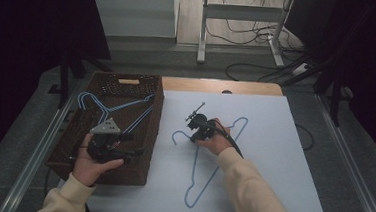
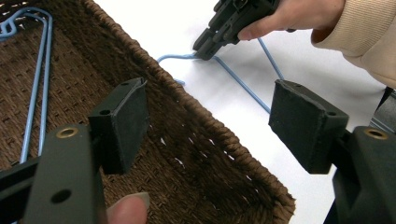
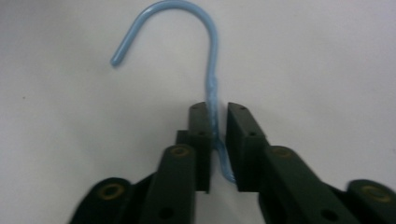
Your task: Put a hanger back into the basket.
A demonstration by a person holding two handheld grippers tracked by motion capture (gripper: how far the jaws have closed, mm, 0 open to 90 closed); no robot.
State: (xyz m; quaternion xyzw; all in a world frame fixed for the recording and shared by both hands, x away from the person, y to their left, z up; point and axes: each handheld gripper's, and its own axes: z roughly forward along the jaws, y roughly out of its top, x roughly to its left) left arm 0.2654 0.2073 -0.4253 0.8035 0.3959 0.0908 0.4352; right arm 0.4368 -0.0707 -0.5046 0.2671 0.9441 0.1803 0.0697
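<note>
White board (image 1: 272, 167) tops the table; right tongs (image 3: 216, 122) pinch the blue hanger's (image 3: 211, 60) neck, left tongs (image 2: 208, 126) gape empty over the wicker basket (image 2: 187, 140)

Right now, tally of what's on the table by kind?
Blue wire hangers: 2, one on the white sheet, one in the basket
Brown wicker basket: 1
White sheet: 1
Total: 4

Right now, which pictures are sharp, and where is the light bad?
High view: dark at both sides, the white sheet bright. Left gripper view: sharp on basket, the near thumb soft. Right gripper view: slightly soft, hanger readable, jaws blur near the bottom.
</note>
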